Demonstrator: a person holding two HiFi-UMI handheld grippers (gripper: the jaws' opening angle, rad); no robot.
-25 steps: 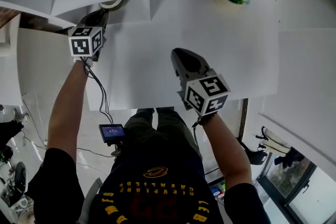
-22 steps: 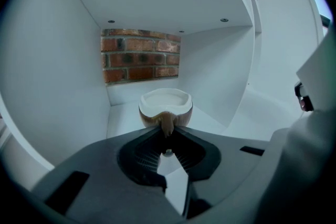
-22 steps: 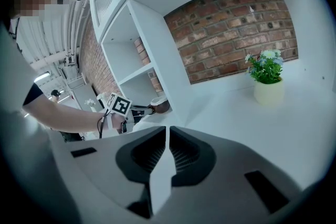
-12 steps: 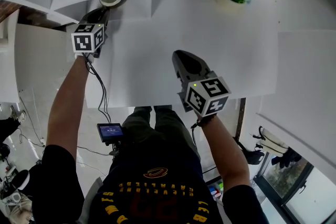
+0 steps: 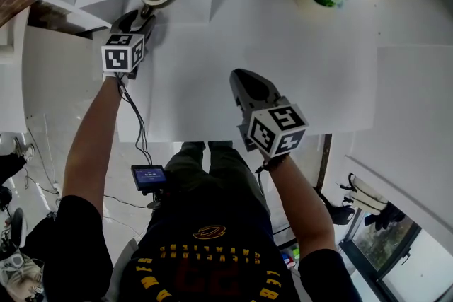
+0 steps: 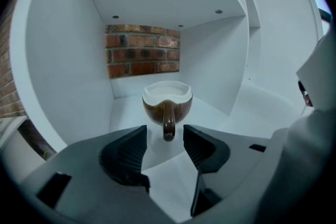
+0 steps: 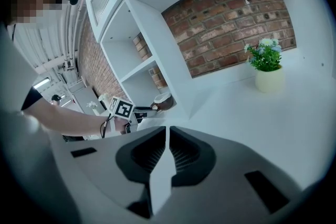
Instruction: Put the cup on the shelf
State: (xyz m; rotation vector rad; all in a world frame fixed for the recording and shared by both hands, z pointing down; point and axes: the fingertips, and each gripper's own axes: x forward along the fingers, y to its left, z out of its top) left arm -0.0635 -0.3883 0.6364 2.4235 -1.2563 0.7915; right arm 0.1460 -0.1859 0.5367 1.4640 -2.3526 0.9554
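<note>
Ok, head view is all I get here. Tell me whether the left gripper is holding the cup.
Observer: No. The left gripper's jaws have just been opening; they stand apart, and the brown cup's handle shows between their tips, untouched.
Operator: Confirm the cup stands properly.
Observer: It stands upright on the white shelf compartment's floor, handle toward the gripper.
Operator: Report the right gripper.
Observer: Its jaws are together, nothing between them.
</note>
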